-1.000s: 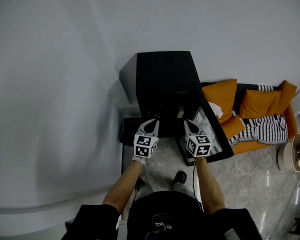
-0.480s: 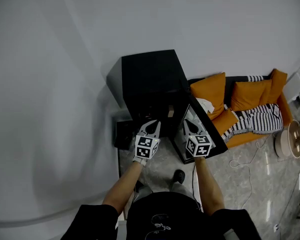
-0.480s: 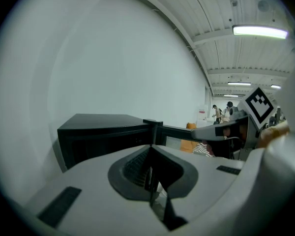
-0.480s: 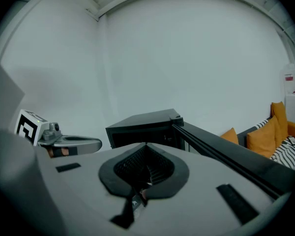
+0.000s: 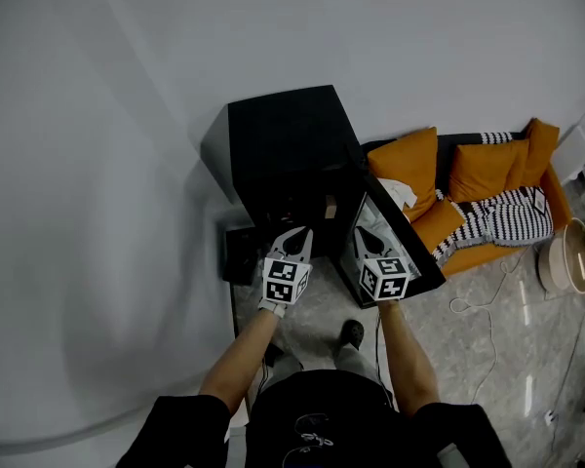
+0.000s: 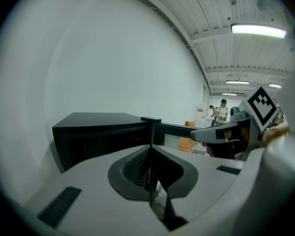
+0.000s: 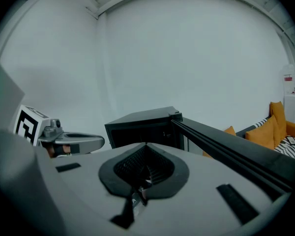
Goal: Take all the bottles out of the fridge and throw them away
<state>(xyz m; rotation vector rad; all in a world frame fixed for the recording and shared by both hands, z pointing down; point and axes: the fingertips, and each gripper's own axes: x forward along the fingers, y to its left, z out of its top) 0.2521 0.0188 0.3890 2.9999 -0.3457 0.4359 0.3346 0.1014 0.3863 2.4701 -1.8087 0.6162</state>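
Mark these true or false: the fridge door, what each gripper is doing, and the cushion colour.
1. The fridge has its door open. True.
2. The left gripper holds a bottle. False: its jaws are together with nothing between them.
3. The right gripper is shut and empty. True.
4. The cushions beside the fridge are blue. False: they are orange.

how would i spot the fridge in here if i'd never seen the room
Follow the big white wall down to the floor, next to the orange sofa. The fridge is the low black box standing there, the only dark cabinet, with its door swung open on the sofa side.
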